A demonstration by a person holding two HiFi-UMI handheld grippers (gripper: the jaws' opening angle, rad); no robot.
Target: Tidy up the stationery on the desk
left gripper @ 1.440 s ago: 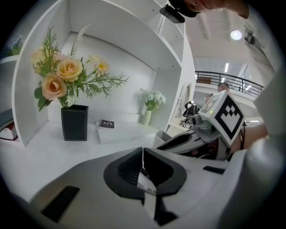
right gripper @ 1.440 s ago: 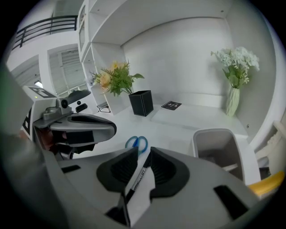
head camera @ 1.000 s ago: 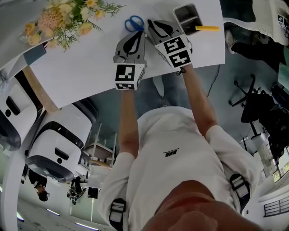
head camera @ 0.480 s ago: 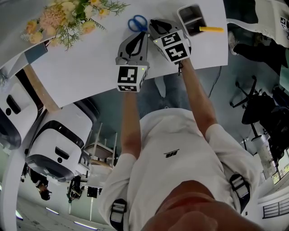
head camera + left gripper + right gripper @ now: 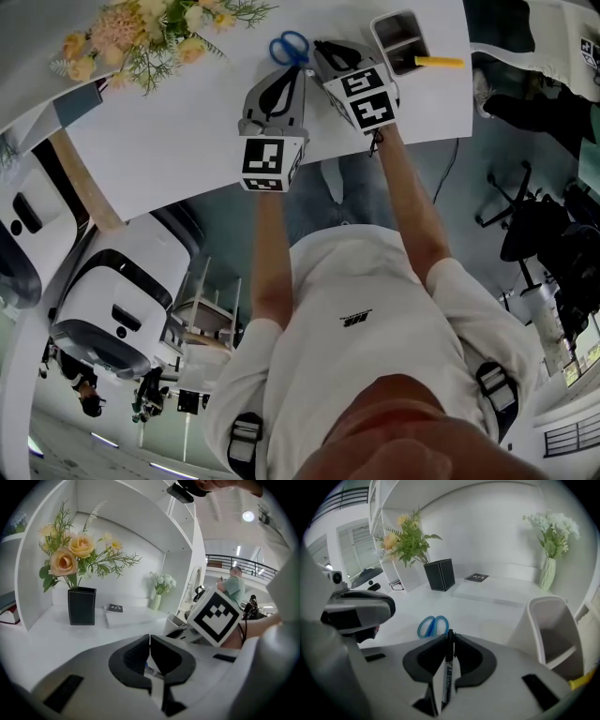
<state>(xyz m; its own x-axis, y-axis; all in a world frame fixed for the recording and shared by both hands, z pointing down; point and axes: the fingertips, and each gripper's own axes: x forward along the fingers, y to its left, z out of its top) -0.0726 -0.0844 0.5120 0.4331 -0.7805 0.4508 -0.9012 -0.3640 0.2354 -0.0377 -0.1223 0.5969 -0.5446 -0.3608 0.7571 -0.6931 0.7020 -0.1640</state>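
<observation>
The right gripper point(image 5: 449, 641) is clamping a black pen point(image 5: 446, 677), jaws just closing on it; the left gripper point(image 5: 150, 644) is staying pinched, empty; scissors point(image 5: 432, 625) are lying loose, awaiting the holder point(image 5: 548, 620).

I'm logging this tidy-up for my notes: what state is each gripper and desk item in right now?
Right gripper: jaws have just been closing, now shut on the black marker.
Left gripper: jaws shut, tips touching.
Scissors: lying flat on the desk, handles together.
Pen holder: upright, the compartment in view empty.
</observation>
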